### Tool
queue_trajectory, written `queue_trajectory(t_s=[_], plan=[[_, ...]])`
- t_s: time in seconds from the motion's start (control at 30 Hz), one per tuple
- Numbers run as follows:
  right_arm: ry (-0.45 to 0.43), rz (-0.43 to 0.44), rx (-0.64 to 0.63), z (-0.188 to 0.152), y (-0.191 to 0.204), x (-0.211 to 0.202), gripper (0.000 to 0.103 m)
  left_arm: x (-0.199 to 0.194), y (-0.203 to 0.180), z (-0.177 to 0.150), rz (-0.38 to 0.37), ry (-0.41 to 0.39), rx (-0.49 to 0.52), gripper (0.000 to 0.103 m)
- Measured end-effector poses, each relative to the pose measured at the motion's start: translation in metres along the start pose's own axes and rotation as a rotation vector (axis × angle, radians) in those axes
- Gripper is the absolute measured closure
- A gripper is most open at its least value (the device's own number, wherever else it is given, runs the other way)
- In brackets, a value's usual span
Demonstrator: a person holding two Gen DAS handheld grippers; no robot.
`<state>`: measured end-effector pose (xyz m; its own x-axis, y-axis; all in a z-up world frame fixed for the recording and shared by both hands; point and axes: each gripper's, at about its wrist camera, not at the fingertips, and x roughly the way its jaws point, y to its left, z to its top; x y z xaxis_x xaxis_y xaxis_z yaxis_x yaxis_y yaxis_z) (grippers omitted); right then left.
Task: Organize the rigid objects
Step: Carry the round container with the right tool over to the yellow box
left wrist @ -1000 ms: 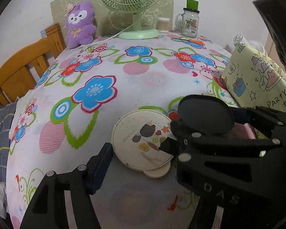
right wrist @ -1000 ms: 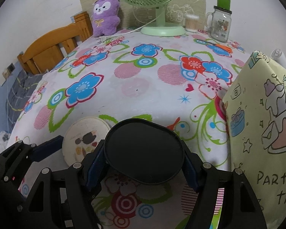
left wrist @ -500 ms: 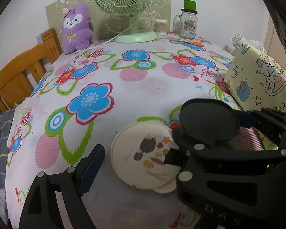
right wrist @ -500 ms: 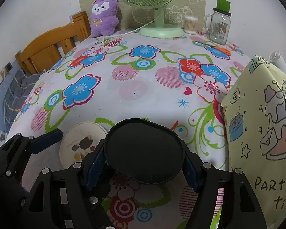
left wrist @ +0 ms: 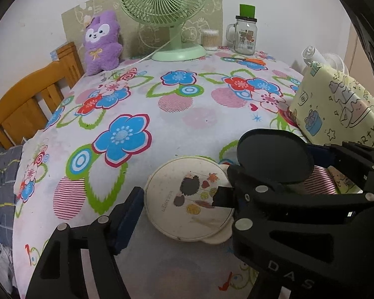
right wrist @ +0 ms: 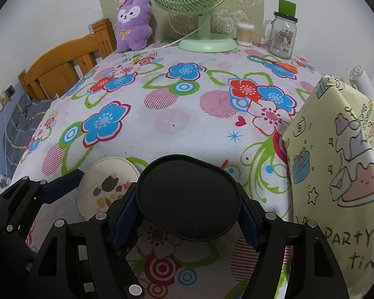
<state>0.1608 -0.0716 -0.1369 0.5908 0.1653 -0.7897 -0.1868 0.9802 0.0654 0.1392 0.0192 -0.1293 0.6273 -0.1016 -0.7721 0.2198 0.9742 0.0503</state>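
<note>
A cream round lid with a hedgehog picture point(left wrist: 187, 199) lies flat on the flowered tablecloth near the front edge; it also shows in the right wrist view point(right wrist: 104, 189). My left gripper point(left wrist: 177, 206) is open, its fingers on either side of the lid, just above it. My right gripper point(right wrist: 187, 214) is shut on a black oval lid point(right wrist: 189, 196) and holds it above the table, just right of the cream lid. The black lid also shows in the left wrist view point(left wrist: 274, 157).
A yellow cartoon gift bag point(right wrist: 336, 164) stands at the right. A green fan point(left wrist: 172, 17), purple plush point(left wrist: 102, 39), glass mug jar point(left wrist: 244, 35) and cotton swab box point(left wrist: 210, 39) stand at the back. A wooden chair point(left wrist: 30, 99) is at the left edge.
My left gripper has shifted so that its fingers sit closer around the cream lid. My right gripper still holds the black lid in about the same place.
</note>
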Motion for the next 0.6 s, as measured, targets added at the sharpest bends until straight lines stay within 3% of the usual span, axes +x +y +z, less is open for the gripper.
queue_trajectory(t_s=[0.6], plan=[[-0.096, -0.043, -0.024, -0.005, 0.007, -0.06, 0.029, -0.055, -0.009, -0.003, 0.018, -0.075, -0.016, 0.027]])
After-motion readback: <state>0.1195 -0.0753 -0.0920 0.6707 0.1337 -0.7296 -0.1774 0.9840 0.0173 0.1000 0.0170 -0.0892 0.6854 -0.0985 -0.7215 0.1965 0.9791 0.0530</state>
